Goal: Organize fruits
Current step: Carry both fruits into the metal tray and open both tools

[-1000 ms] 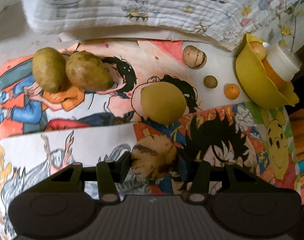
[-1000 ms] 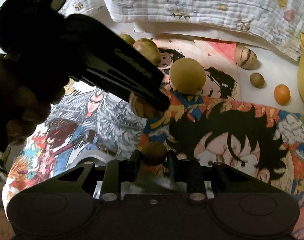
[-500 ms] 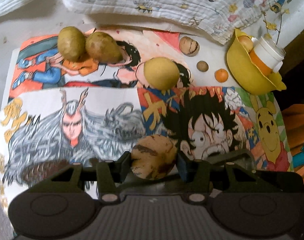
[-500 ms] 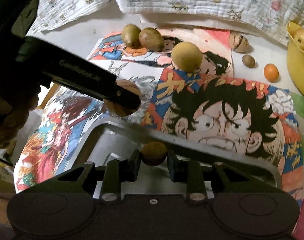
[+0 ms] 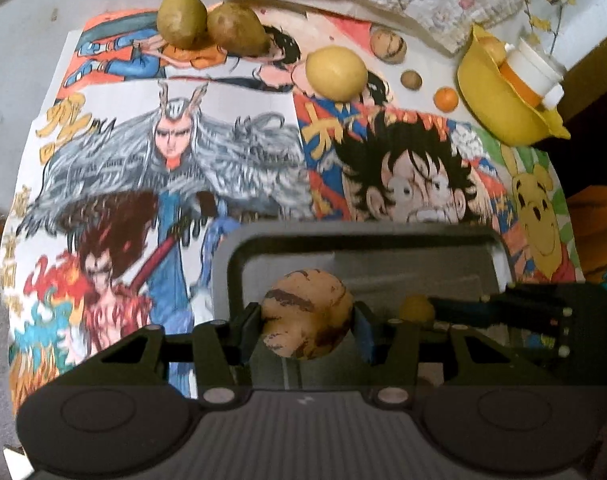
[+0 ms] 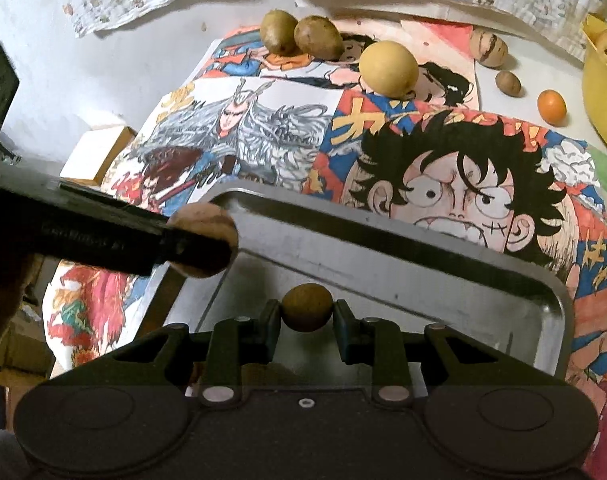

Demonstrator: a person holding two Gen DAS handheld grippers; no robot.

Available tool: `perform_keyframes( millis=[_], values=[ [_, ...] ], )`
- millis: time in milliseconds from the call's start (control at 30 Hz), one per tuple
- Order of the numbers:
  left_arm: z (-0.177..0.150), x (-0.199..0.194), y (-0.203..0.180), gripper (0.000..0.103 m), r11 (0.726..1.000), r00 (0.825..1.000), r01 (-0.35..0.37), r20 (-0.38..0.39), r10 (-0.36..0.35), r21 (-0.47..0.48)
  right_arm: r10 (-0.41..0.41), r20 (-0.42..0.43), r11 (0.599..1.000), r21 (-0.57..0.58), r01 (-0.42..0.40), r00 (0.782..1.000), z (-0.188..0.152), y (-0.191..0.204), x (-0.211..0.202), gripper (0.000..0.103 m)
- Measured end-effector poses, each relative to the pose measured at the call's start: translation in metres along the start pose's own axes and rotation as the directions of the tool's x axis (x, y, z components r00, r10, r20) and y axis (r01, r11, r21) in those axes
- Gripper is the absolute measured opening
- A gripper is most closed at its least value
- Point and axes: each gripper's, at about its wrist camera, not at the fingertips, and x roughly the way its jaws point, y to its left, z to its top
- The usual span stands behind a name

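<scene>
Mid-delivery: left gripper (image 5: 307, 322) clamped on striped fruit (image 5: 306, 314), right gripper (image 6: 307, 314) clamped on small brown fruit (image 6: 306, 308), both over metal tray (image 6: 383, 240). Next, prob: lower, release w/o rolling. 6 fruits left on mat.

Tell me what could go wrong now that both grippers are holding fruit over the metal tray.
The left hand-held gripper pinches the round striped fruit by its sides, so it could slip and bounce out of the tray. The right hand-held gripper and its small brown fruit hang close by, so the two could collide.
</scene>
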Motion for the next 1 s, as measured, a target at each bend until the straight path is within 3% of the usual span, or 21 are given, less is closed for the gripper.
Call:
perform_keyframes(
  millis=[633,800,1000],
  values=[
    [-0.035,0.006,-0.002,0.054,0.999,0.998,-0.048,-0.030,0.048,0.004,-0.021,-0.018,1.000,-0.001,0.021,1.000,-0.018,0.006,0.002,0.033],
    [-0.036,0.004,-0.002,0.055,0.999,0.999,-0.042,-0.029,0.041,-0.024,-0.022,0.001,1.000,0.007,0.022,1.000,-0.022,0.005,-0.004,0.045],
    [-0.040,-0.012,0.001,0.066,0.998,0.999,-0.032,0.014,0.033,-0.061,-0.026,0.035,1.000,0.001,0.026,0.999,-0.028,0.003,-0.020,0.059]
  ],
)
